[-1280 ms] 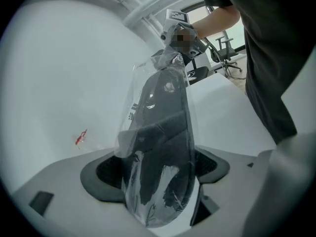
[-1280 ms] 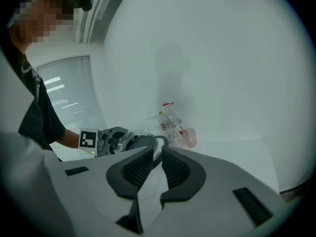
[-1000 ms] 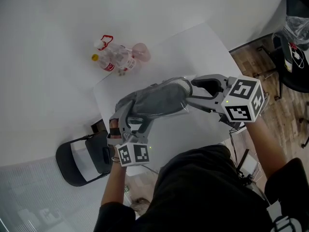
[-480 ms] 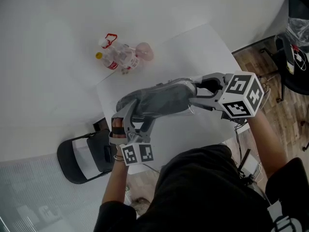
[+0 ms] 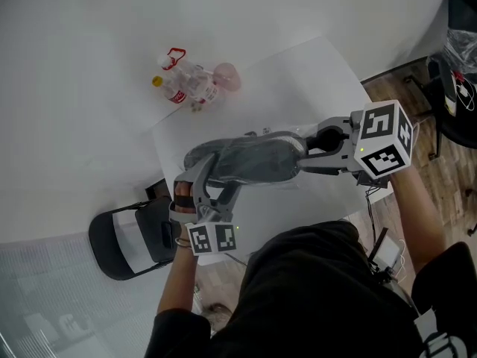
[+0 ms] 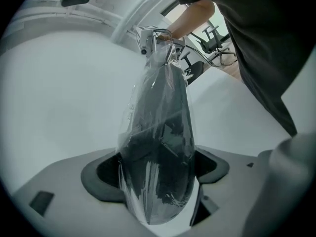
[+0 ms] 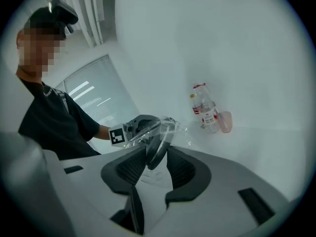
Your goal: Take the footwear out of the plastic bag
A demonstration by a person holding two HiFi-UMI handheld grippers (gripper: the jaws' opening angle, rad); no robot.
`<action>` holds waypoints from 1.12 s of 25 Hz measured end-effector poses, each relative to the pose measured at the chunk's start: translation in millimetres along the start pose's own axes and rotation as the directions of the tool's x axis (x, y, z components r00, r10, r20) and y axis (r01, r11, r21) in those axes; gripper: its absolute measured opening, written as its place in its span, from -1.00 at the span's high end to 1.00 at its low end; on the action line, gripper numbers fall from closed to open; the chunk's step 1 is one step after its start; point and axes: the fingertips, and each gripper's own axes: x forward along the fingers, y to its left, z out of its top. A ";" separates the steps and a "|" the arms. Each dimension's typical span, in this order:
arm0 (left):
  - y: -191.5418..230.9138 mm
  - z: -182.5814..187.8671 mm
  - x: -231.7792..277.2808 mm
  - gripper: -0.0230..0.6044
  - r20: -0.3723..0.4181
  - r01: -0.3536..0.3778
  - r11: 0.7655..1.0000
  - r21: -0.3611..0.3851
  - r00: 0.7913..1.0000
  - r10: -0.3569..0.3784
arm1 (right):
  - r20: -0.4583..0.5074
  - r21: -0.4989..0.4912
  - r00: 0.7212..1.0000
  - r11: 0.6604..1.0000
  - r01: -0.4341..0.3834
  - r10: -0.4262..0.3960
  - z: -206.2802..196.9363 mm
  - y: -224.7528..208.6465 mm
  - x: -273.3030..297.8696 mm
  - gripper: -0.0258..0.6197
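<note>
A clear plastic bag [image 5: 250, 159] with dark grey footwear [image 6: 158, 147] inside hangs stretched between my two grippers above the white table [image 5: 298, 73]. My left gripper [image 5: 203, 174] is shut on the bag's near end, with the plastic and shoe filling the gap between its jaws [image 6: 158, 181]. My right gripper [image 5: 307, 151] is at the bag's other end. Its jaws [image 7: 150, 159] have just been closing and now pinch a dark edge of the footwear [image 7: 157, 144], with crumpled plastic around it. The left gripper [image 7: 129, 130] shows beyond.
Plastic bottles and a pink cup [image 5: 195, 84] stand at the table's far left corner. A black chair [image 5: 130, 241] sits below the table's left edge. A dark office chair [image 5: 455, 58] stands on the wood floor at right. My torso fills the bottom.
The right gripper's jaws have narrowed onto the footwear's end and that gripper has shifted slightly right and down in the picture. The bag lies longer and more level. The left gripper stays put.
</note>
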 end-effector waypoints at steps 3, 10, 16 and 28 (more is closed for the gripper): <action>-0.9 6.2 0.3 -0.42 0.008 -0.005 0.999 0.039 1.000 0.005 | -0.027 0.001 0.999 1.000 0.021 -0.021 -5.4 1.0 10.9 0.45; -10.4 6.9 8.5 -0.42 -0.009 0.065 0.998 0.005 0.998 -0.065 | -0.046 0.003 0.991 0.992 0.129 -0.129 -11.2 -13.2 29.2 0.47; -9.0 10.2 -0.9 -0.42 0.021 0.096 0.995 -0.035 0.995 -0.095 | -0.015 0.018 0.993 0.993 0.118 -0.117 -6.4 -11.6 18.2 0.54; 3.9 -4.0 -3.7 -0.47 0.029 0.156 0.941 -0.301 0.988 -0.154 | 0.071 -0.077 0.959 0.957 0.281 -0.276 1.5 -32.7 -9.5 0.70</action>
